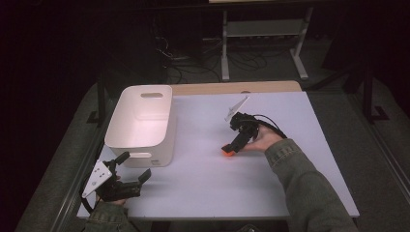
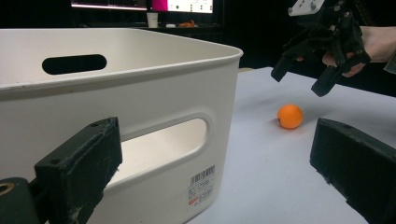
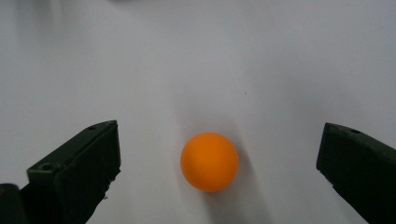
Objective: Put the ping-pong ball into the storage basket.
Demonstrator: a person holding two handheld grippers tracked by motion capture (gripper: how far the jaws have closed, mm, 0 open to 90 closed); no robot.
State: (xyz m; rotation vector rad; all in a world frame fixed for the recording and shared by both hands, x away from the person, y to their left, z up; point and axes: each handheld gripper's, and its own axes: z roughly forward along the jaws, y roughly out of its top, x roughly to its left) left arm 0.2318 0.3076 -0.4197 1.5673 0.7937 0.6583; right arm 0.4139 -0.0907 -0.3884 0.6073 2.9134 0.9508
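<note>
The right gripper (image 1: 231, 145) hangs just over the orange ball (image 3: 209, 161), a little right of the middle of the tabletop (image 1: 290, 183); its jaws stand wide apart, one on each side of the ball, and nothing is held yet. The ball lies alone on the pale surface, well apart from the white bin (image 1: 140, 123) that stands at the far left; it touches neither jaw.

From where I stand, the step in hand looks to be the picking of this ball. To do it well, I think the gripper should come down until the jaws are level with the widest part of the ball; it should stay centred, so that both jaws meet the ball at the same moment; it should close slowly, because a round, light thing will roll or pop away if one jaw pushes first. In the right gripper view the ball sits slightly left of the middle between the jaws; a small correction to that side seems wise before closing.

The left gripper (image 1: 138, 166) waits at the near left corner, beside the near end of the bin; its jaws also stand apart and it holds nothing.

By count: one orange ball; one white bin; two grippers.
</note>
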